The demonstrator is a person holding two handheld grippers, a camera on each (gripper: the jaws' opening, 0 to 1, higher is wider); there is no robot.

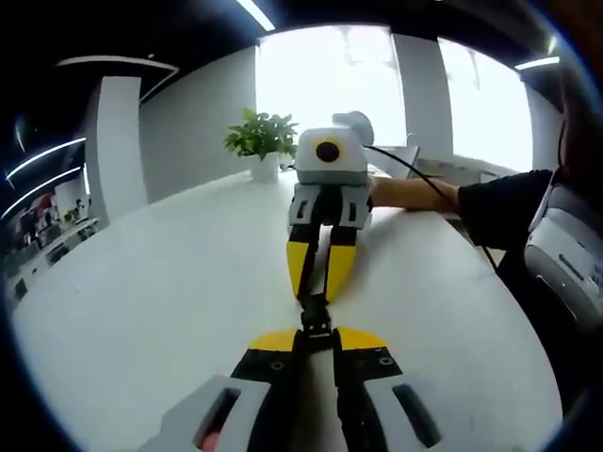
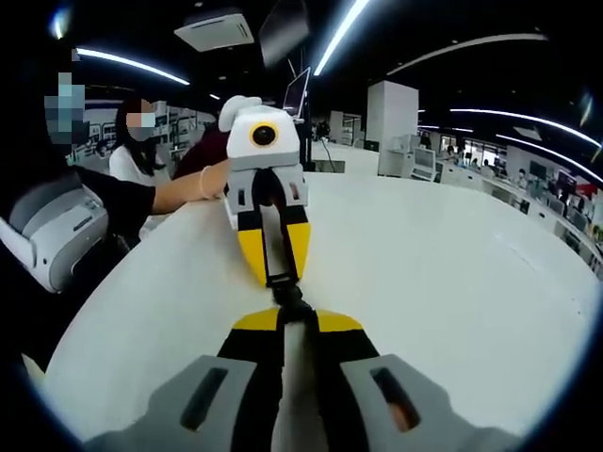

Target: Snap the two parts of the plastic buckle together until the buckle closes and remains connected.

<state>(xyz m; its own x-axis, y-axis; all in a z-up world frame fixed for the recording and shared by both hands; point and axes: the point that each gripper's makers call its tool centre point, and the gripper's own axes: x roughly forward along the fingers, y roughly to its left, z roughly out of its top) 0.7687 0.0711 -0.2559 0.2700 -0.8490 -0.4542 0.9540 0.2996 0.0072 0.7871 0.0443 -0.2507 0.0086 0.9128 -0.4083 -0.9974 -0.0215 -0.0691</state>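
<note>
Tongs, left [image 1: 316,331] and right [image 2: 283,320], each clamped on buckle [image 1: 315,315] mid-table [image 1: 141,282], edges far off.

Window [image 1: 377,85] glare blown out; ceiling strip lights [image 2: 349,28]; fisheye-warped edges.

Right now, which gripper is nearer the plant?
Right. The right gripper is on the plant's side of the buckle, with the plant behind it. The left gripper faces it from the buckle's far side.
</note>
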